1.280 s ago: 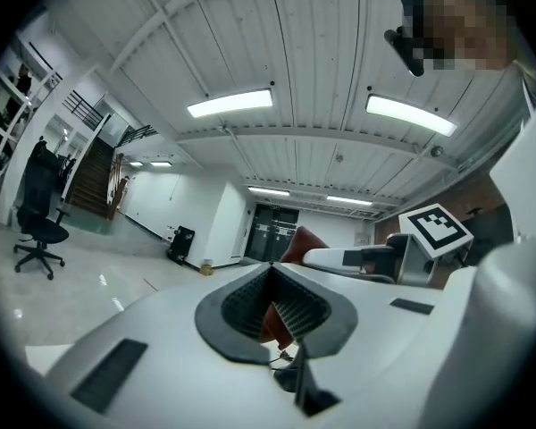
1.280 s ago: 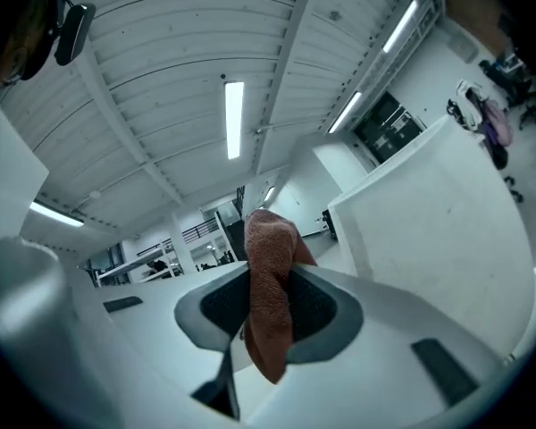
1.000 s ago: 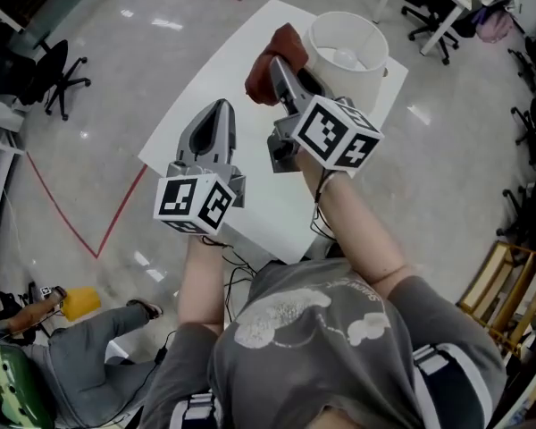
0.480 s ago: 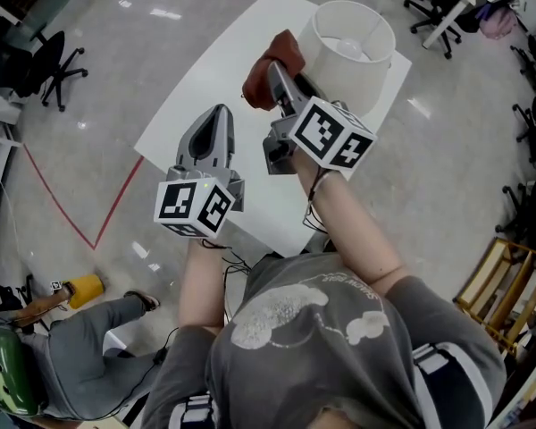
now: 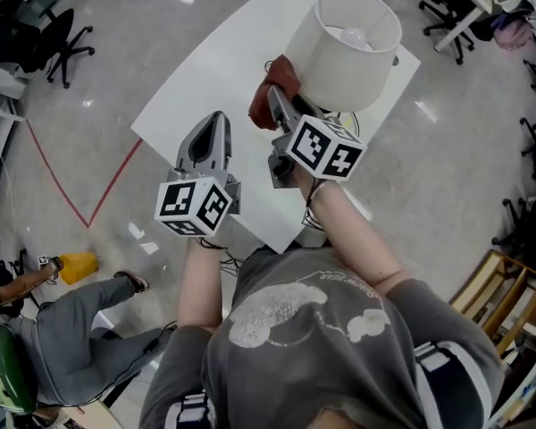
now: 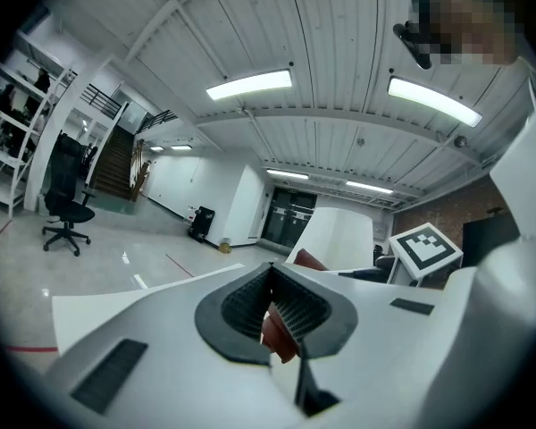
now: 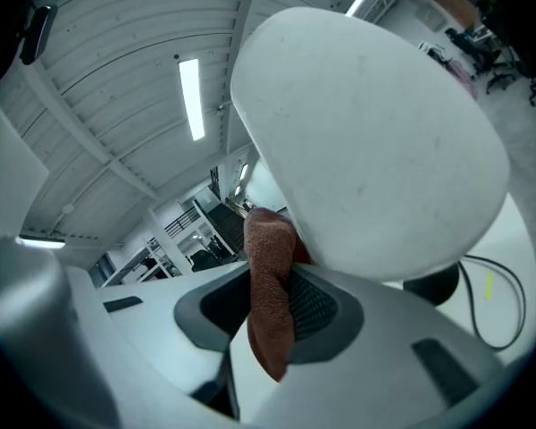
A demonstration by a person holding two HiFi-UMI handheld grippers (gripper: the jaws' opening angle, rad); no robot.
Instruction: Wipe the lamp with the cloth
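Note:
A lamp with a white drum shade (image 5: 353,47) stands at the far right of the white table (image 5: 205,70). My right gripper (image 5: 275,98) is shut on a reddish-brown cloth (image 5: 270,86), which rests against the shade's lower left side. In the right gripper view the cloth (image 7: 270,302) hangs between the jaws just under the shade (image 7: 375,141), with the lamp's black base (image 7: 433,284) behind. My left gripper (image 5: 216,121) hovers over the table's near side, left of the right one, shut and holding nothing. The left gripper view shows the shade (image 6: 339,238) ahead.
A black cord (image 7: 493,304) loops from the lamp base across the table. Office chairs (image 5: 58,43) stand on the glossy floor to the left, near a red tape line (image 5: 67,204). A person (image 5: 62,347) crouches at lower left. A wooden rack (image 5: 509,293) stands at the right.
The right gripper has carried the cloth closer to the lamp, so it now sits against the shade's side. The left gripper has hardly moved.

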